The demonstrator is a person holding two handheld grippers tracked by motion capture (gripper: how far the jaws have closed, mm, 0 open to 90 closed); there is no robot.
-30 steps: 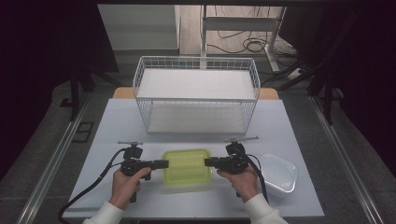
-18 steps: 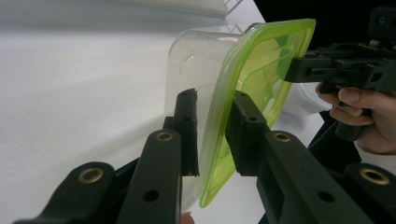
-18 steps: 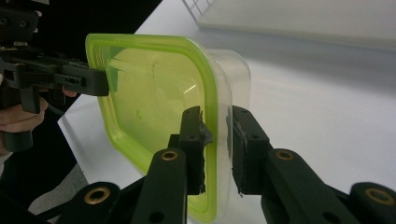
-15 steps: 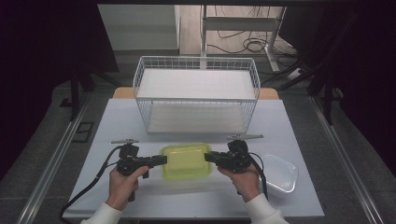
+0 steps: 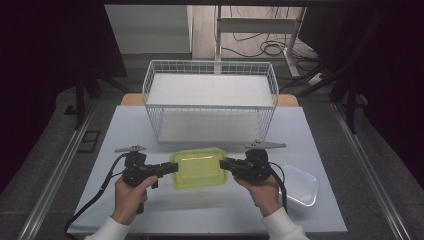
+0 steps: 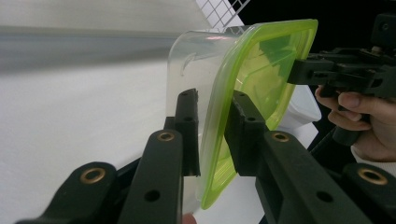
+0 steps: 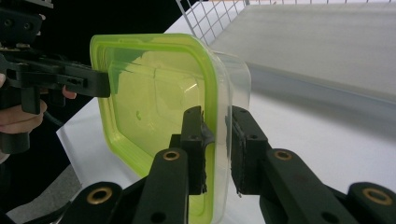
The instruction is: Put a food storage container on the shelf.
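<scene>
White table (image 5: 125, 130), wire basket (image 5: 210, 100), clear container (image 5: 302, 186)

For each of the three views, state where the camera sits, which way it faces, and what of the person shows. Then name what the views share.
High view: fixed above the person's side, facing forward and down on the white table and wire basket; both forearms, left tool, right tool.
Left gripper view: rides the left tool, looking along its jaws at the green-lidded container; the other hand shows.
Right gripper view: rides the right tool, looking across the container; the other hand shows.
Shared: the container, clamped at opposite edges.
</scene>
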